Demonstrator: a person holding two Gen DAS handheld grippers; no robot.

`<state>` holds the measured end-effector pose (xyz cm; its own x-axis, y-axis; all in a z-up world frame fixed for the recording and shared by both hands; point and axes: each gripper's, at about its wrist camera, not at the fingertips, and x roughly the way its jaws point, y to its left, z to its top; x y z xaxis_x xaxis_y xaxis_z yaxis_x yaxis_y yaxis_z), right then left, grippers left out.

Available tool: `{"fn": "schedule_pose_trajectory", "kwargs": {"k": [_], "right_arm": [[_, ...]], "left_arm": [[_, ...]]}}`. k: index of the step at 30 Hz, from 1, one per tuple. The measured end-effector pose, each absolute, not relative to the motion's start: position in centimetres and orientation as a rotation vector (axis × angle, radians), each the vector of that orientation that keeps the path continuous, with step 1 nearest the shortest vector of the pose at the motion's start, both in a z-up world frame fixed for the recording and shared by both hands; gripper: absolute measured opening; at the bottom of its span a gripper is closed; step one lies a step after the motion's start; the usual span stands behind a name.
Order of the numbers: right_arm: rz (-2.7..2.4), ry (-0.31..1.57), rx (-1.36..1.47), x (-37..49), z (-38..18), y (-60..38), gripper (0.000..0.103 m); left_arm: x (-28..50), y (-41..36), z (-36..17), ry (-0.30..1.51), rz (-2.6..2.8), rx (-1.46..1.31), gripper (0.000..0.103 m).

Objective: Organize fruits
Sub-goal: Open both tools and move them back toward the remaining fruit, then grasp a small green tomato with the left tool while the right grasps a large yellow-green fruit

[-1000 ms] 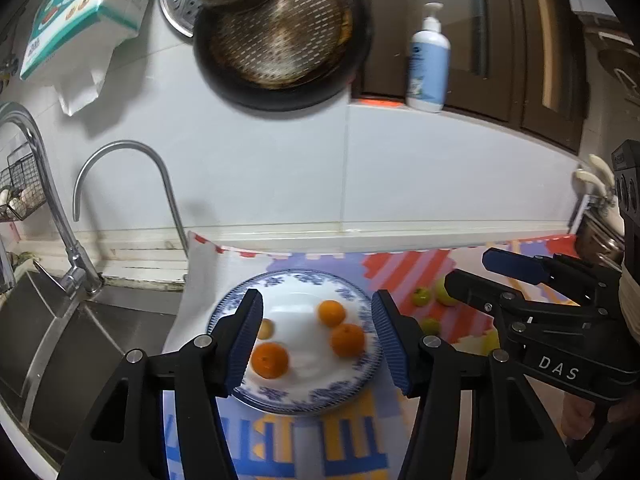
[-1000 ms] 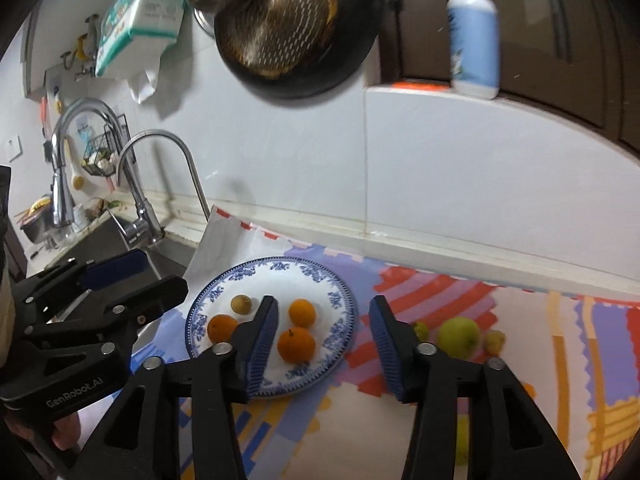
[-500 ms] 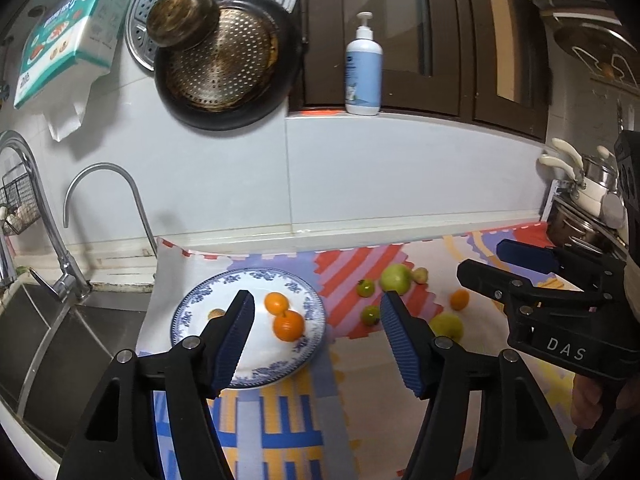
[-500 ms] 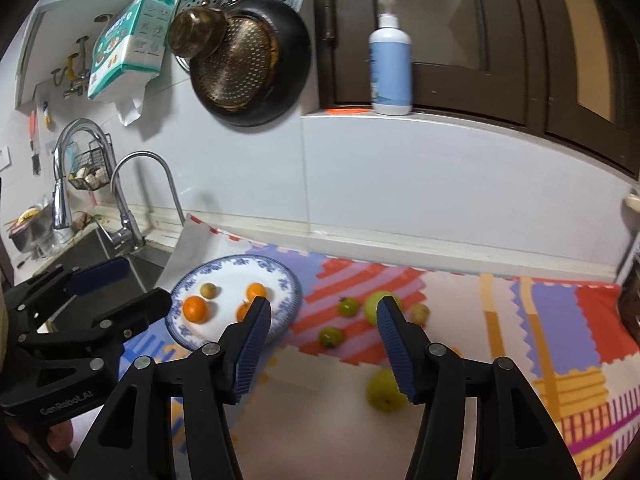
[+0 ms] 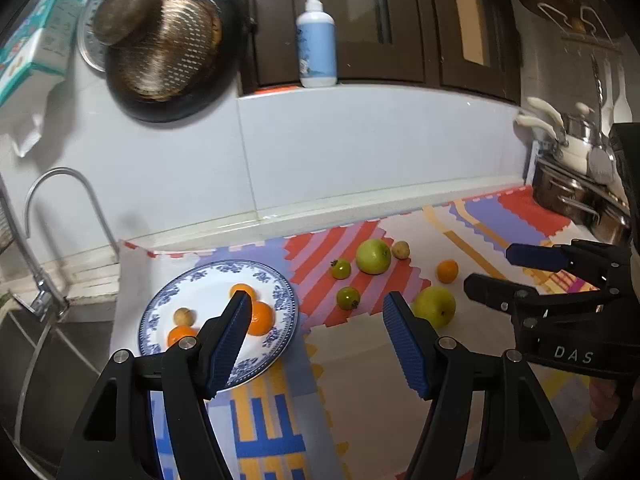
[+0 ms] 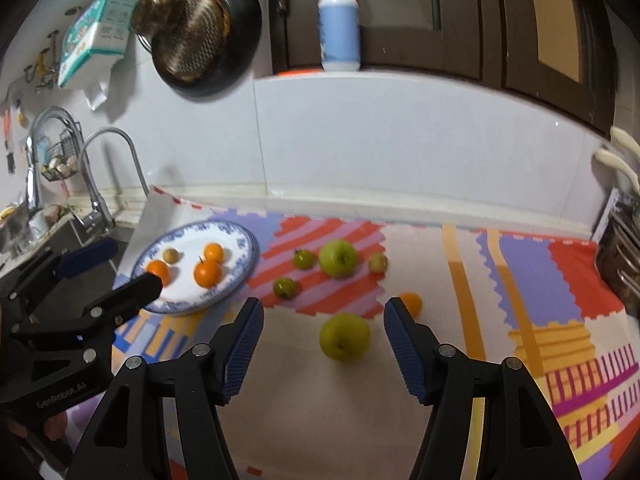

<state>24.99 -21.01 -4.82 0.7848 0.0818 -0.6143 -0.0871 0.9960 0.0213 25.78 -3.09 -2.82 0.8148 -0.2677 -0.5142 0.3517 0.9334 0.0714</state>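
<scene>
Two empty grippers closing in on the loose fruit

Left wrist view: my left hand-held gripper has its jaws opening with nothing between them, hovering over the tabletop beside the blue-rimmed plate, which already holds three oranges. I'd steer it toward the small green fruit just ahead and keep clear of the other gripper

Right wrist view: my right hand-held gripper is also opening and empty, with the near green apple framed between its fingers. I'd spread wider before dropping, centre on the apple, and avoid nudging the loose orange beside it
</scene>
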Motion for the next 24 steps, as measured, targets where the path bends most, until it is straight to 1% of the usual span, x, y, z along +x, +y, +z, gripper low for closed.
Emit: {"fn": "schedule_pose_trajectory", "kwargs": {"k": [10,19,24], "right_arm": [[0.053,0.79,0.046,28.0,-9.4,-22.2,0.063],[0.039,0.844,0.068,30.2,-11.9,-22.4,0.063],[0.031,0.86,0.084,31.2,-12.7,-22.6,0.063]], "left_arm": [[30.2,-4.7,-6.6,0.619,-0.395,0.218,0.067],[34.0,-6.2,-9.8,0.713,-0.445,0.244,0.067],[36.2,-7.2,-10.9,0.768,-0.48,0.246,0.063]]}}
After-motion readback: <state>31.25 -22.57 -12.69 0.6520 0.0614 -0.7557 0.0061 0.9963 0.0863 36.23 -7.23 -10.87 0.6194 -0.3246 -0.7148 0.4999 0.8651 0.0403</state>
